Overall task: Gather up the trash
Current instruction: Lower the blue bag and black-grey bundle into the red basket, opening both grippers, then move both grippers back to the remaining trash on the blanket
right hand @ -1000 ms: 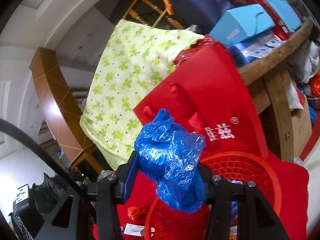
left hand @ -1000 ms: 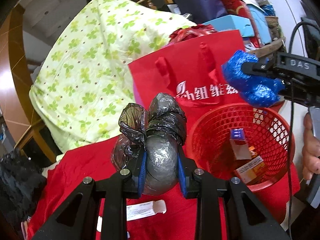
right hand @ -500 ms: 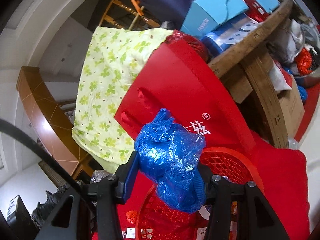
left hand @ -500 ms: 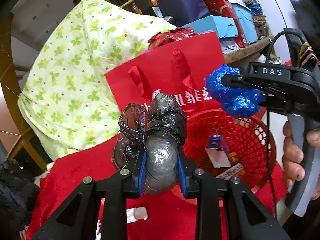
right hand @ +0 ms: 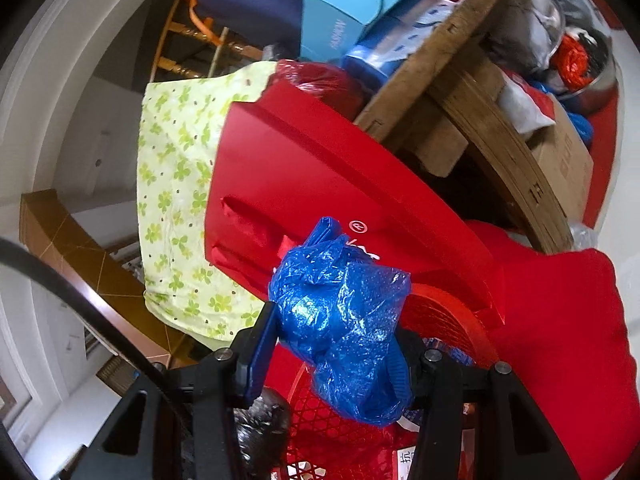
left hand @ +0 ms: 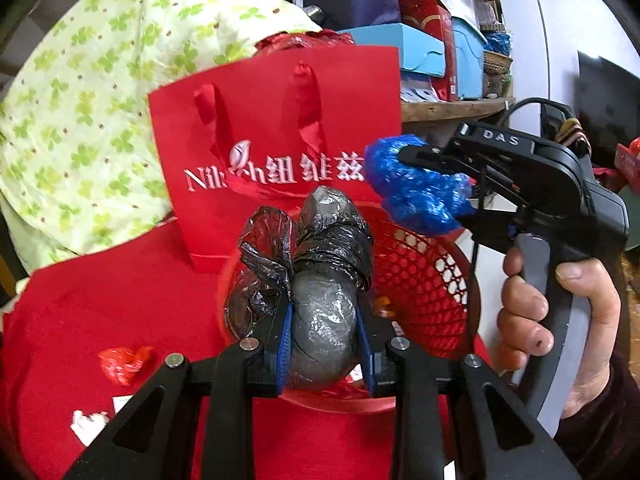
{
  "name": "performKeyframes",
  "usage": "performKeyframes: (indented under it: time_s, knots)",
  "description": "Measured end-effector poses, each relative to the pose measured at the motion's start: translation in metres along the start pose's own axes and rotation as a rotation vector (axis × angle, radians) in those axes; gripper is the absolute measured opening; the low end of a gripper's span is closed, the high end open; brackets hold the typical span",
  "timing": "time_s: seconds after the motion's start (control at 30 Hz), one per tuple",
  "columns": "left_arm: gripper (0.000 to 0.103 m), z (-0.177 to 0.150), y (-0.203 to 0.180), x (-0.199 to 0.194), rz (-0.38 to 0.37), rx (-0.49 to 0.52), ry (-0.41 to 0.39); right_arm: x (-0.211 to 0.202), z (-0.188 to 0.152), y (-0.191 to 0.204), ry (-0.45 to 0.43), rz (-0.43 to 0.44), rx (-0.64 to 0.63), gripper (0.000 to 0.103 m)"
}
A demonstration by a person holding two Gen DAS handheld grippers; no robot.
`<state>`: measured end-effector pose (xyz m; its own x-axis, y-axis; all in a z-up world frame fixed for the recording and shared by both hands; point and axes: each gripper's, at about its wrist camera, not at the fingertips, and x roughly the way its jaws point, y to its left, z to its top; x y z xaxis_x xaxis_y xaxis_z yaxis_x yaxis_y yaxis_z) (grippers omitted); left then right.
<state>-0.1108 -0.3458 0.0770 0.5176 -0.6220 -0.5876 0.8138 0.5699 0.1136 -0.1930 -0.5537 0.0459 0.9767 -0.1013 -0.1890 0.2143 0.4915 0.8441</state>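
My left gripper (left hand: pixel 324 344) is shut on a black plastic trash bundle (left hand: pixel 320 272) and holds it over the near rim of a red mesh basket (left hand: pixel 424 284). My right gripper (right hand: pixel 336 344) is shut on a crumpled blue plastic bag (right hand: pixel 340 320), held above the same basket (right hand: pixel 344 436); in the left wrist view the blue bag (left hand: pixel 416 192) hangs over the basket's far right side. The black bundle's tip (right hand: pixel 260 420) shows low in the right wrist view. Cartons lie in the basket.
A red paper gift bag (left hand: pixel 276 140) stands right behind the basket on a red cloth (left hand: pixel 100 312). A crumpled red wrapper (left hand: pixel 124 364) and white paper scraps (left hand: pixel 88 424) lie on the cloth at left. A green floral cloth (left hand: pixel 100 80) and a cluttered wooden shelf (right hand: pixel 472 80) stand behind.
Both grippers moved toward the basket. The black bundle now hangs over its near rim, and the blue bag sits over its right side.
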Motion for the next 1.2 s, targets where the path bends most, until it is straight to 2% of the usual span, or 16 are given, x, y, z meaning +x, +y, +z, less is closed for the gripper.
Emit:
performKeyframes:
  time_s: [0.23,0.37,0.4,0.67,0.77,0.9,1.07,1.2]
  knots:
    - [0.034,-0.013,-0.007,0.017,-0.041,-0.011,0.041,0.010,-0.005,-0.002,0.045,-0.022,0.012,0.054]
    - [0.053,-0.018,-0.007,0.020,-0.033,-0.019,0.044,0.014,-0.008,-0.001,0.070,-0.051,0.000,0.058]
    - [0.055,-0.020,-0.005,0.020,-0.031,-0.024,0.043,0.015,-0.008,-0.002,0.075,-0.052,0.001,0.060]
    - [0.059,-0.036,0.015,0.006,0.018,-0.046,0.028,0.017,-0.013,0.003,0.070,-0.057,-0.020,0.066]
    - [0.060,-0.048,0.027,-0.007,0.076,-0.053,0.012,0.018,-0.015,0.010,0.063,-0.056,-0.053,0.066]
    - [0.068,-0.070,0.047,-0.023,0.170,-0.059,-0.011,0.022,-0.020,0.022,0.059,-0.052,-0.106,0.066]
    - [0.068,-0.099,0.083,-0.036,0.273,-0.087,0.017,0.027,-0.032,0.046,0.043,-0.043,-0.193,0.066]
    - [0.068,-0.125,0.124,-0.051,0.349,-0.166,0.049,0.030,-0.048,0.073,0.017,-0.020,-0.304,0.066]
